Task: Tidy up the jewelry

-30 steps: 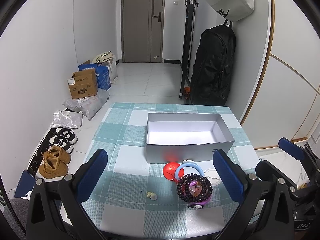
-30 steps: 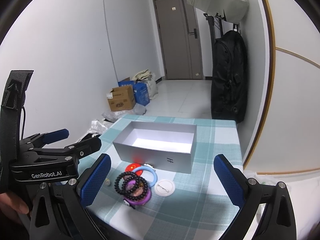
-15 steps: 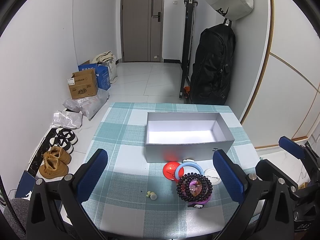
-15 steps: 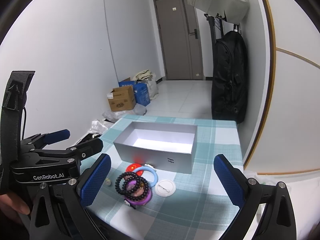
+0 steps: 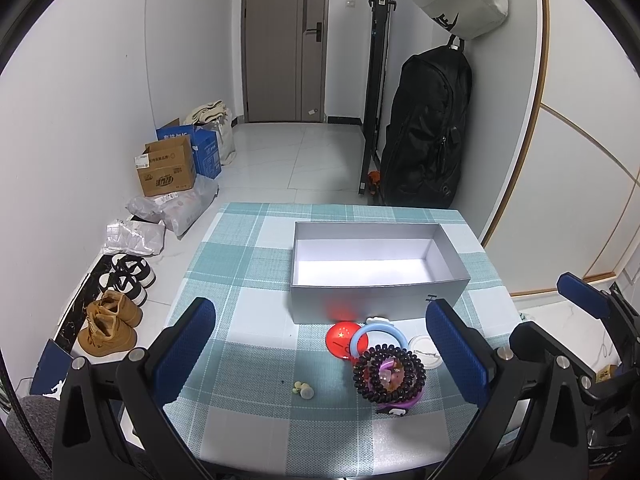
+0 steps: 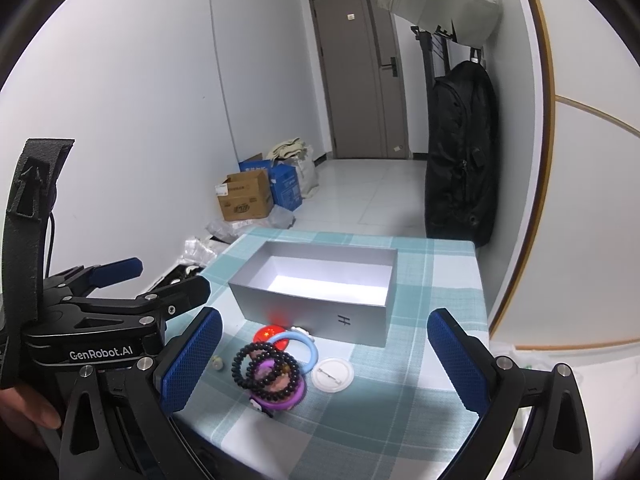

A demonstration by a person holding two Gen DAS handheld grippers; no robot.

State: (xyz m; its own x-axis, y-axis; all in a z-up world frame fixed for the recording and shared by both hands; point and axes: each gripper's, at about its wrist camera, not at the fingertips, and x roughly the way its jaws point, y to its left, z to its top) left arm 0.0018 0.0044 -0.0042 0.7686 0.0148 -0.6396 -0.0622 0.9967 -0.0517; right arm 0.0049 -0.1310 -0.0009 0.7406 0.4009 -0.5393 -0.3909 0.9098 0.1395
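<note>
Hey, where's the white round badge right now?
The white round badge lies flat on the checked tablecloth, just in front of the silver box near its right corner, right of the blue ring and the black bead bracelets.

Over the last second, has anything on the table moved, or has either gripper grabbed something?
Nothing has visibly changed. The left gripper and right gripper hang open above the near edge of the table, holding nothing. The black bead bracelets, the light blue ring, the red badge, the white badge and the small earring lie where they were, in front of the empty grey box.
</note>
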